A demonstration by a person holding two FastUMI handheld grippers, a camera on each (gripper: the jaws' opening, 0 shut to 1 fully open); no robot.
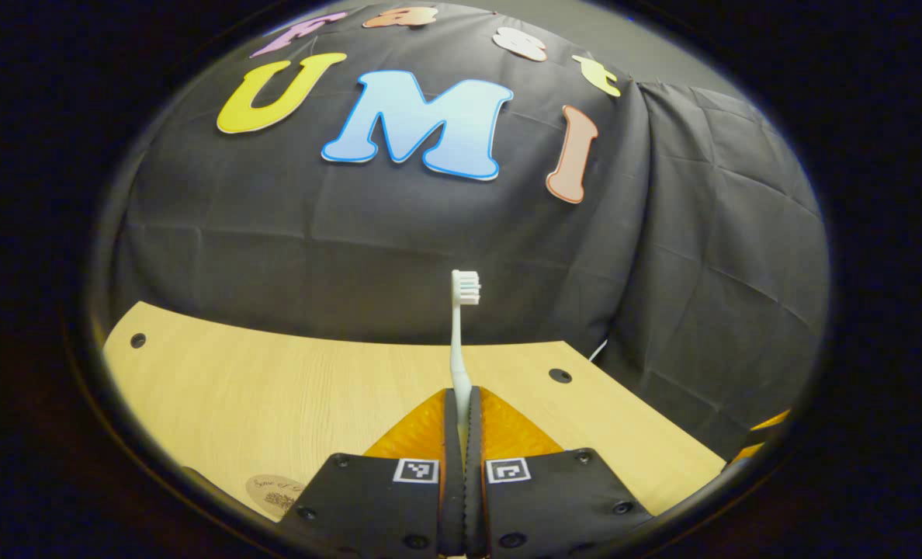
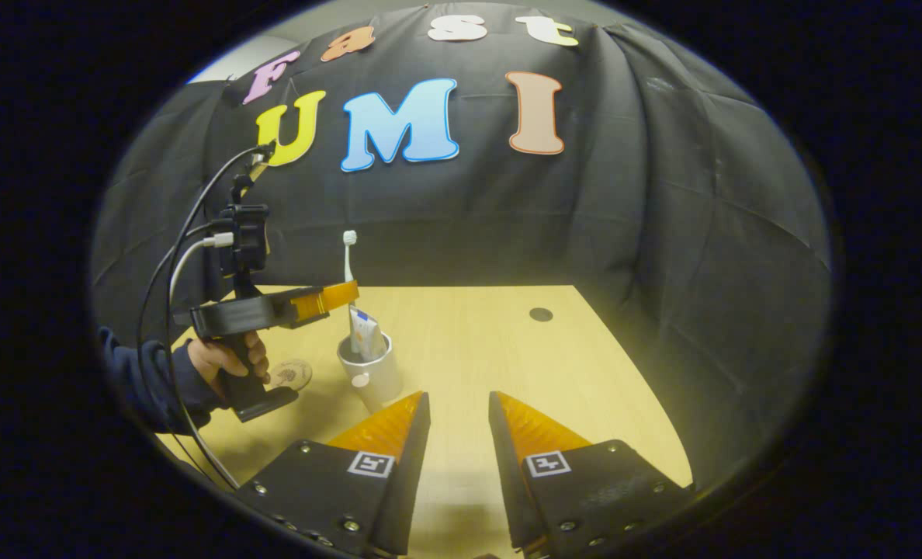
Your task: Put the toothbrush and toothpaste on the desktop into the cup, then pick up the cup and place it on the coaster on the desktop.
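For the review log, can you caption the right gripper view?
Left tool holds toothbrush upright over cup containing toothpaste; right tool open, empty.

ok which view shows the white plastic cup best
The right gripper view. There the white plastic cup stands whole on the wooden desktop, with the toothpaste tube inside it and the left gripper holding the white toothbrush upright above it. The left gripper view gives the toothbrush close up, not the cup.
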